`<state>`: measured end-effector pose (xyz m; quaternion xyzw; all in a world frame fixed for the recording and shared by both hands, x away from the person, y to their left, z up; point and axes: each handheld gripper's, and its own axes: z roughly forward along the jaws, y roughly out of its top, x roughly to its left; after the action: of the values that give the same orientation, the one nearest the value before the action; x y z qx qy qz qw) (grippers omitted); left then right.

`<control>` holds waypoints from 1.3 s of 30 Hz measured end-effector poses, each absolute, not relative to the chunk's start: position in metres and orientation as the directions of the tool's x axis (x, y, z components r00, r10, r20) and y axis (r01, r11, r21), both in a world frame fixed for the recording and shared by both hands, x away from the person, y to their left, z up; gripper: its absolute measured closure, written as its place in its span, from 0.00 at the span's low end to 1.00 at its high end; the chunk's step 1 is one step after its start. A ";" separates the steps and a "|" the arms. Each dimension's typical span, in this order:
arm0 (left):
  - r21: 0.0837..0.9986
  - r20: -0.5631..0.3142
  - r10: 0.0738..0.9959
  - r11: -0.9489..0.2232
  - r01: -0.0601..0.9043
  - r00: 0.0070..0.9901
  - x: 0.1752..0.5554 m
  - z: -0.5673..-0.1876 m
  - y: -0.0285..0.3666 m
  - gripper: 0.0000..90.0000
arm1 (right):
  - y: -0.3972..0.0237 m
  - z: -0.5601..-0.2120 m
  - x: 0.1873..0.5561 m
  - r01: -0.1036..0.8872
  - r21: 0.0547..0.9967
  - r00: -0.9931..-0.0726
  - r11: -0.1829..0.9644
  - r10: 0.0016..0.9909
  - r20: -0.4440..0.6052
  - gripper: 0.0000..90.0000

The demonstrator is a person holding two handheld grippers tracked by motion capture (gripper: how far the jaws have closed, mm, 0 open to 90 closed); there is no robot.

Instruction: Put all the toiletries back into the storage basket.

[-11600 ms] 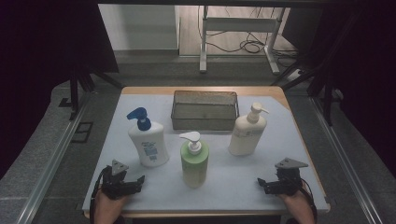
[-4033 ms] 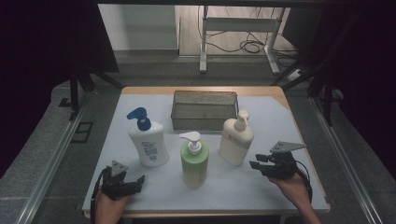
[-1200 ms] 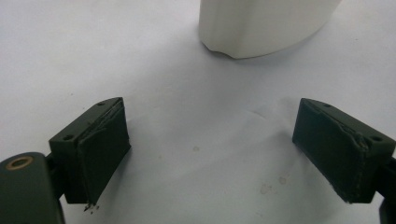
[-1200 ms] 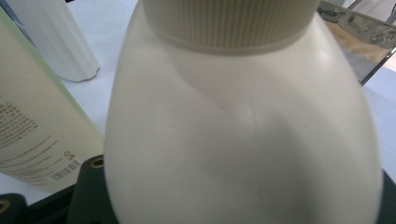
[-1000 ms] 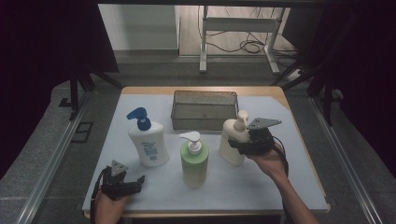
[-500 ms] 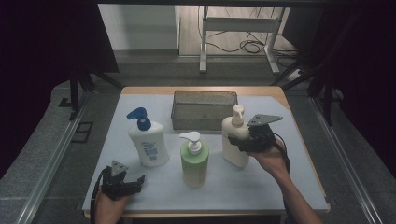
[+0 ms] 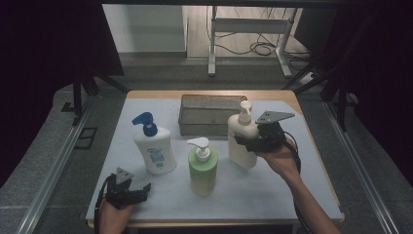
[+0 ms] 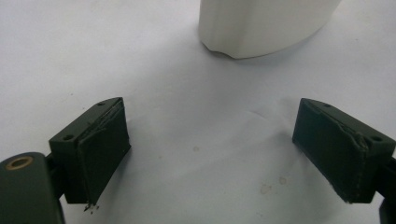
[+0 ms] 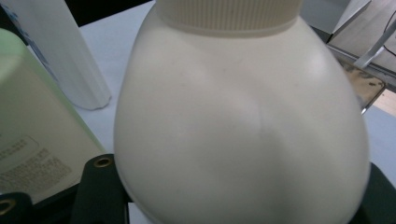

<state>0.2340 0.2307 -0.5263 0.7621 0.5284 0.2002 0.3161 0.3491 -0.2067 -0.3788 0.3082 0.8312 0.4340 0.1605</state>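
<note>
Right gripper clamped on cream bottle, held above white table cover, mesh tray just beyond, left gripper wide apart, resting on cover, dark room, grey floor.

Our right tool is closed on the cream bottle, its jaws pressing the body from either side below the neck, the grey plate on top tipped level. Our right hand grips it from behind, right of the bottle, the forearm running down and away toward the near tabletop edge, the cable looping by the wrist. Our left tool sits well away from that bottle, low at the near edge, jaws spread wide with nothing between them, pointing toward the far side, our left hand behind it.
</note>
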 end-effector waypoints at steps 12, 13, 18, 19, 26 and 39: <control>0.693 -0.029 0.932 -0.242 0.679 0.362 0.234 -0.526 0.231 0.11 | -0.194 -0.363 0.360 0.361 0.830 -0.761 0.425 0.649 -0.001 0.43; 0.693 -0.029 0.931 -0.242 0.679 0.363 0.234 -0.526 0.231 0.11 | -0.194 -0.363 0.360 0.361 0.830 -0.761 0.425 0.649 -0.001 0.43; 0.693 -0.029 0.931 -0.242 0.679 0.363 0.234 -0.526 0.231 0.11 | -0.185 -0.353 0.364 0.347 0.835 -0.761 0.426 0.649 -0.015 0.43; 0.693 -0.029 0.931 -0.242 0.679 0.363 0.234 -0.526 0.231 0.11 | -0.184 -0.352 0.365 0.345 0.837 -0.760 0.425 0.649 -0.016 0.43; 0.693 -0.030 0.931 -0.243 0.678 0.364 0.234 -0.526 0.231 0.11 | -0.173 -0.344 0.374 0.342 0.846 -0.749 0.409 0.663 -0.017 0.43; 0.694 -0.030 0.932 -0.241 0.678 0.362 0.234 -0.526 0.231 0.11 | -0.160 -0.334 0.387 0.334 0.856 -0.729 0.394 0.684 -0.031 0.43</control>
<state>0.2344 0.2308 -0.5265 0.7620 0.5282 0.1999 0.3170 0.3871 -0.1605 -0.3343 0.3134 0.8121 0.4525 0.1936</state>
